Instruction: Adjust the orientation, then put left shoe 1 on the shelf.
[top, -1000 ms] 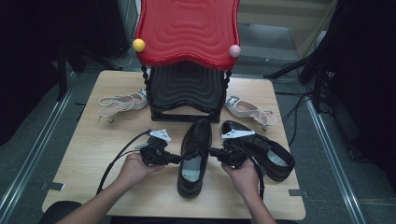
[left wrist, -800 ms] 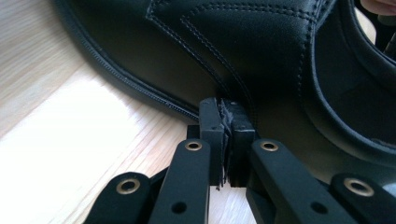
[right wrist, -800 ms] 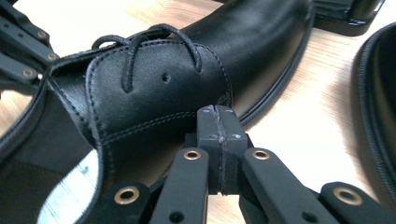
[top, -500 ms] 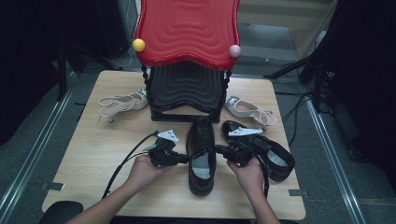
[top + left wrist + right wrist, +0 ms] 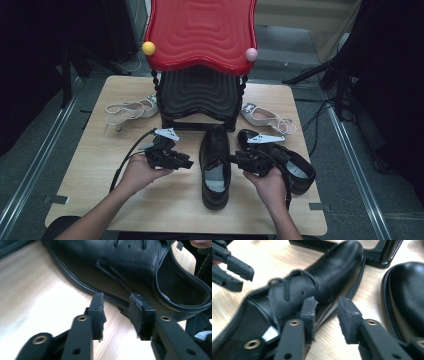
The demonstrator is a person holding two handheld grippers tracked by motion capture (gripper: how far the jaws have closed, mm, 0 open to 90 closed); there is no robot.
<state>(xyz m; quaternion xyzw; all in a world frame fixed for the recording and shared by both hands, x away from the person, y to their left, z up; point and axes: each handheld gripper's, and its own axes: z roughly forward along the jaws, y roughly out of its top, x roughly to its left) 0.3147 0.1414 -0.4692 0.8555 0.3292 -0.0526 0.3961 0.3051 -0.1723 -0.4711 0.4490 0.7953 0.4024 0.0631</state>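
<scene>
A black lace-up shoe (image 5: 215,167) lies on the wooden table (image 5: 100,170), toe toward the rack. My left gripper (image 5: 189,164) sits just off its left side, jaws open with nothing between them. In the left gripper view the gripper (image 5: 116,312) points at the sole edge of the shoe (image 5: 130,270). My right gripper (image 5: 233,159) is against the shoe's right side, also open. In the right gripper view the gripper (image 5: 325,311) hangs over the welt of the shoe (image 5: 312,287). A second black shoe (image 5: 292,160) lies to the right, partly under my right hand.
A red-and-black shoe rack (image 5: 200,35) stands at the back middle, its foot (image 5: 384,252) close to the shoe's toe. White sandals lie to its left (image 5: 130,109) and right (image 5: 265,119). The second shoe (image 5: 407,295) is close beside my right jaws.
The middle shoe has been turned from tilted to straight and shifted slightly right. My left gripper has drawn back a little to the left of it.
</scene>
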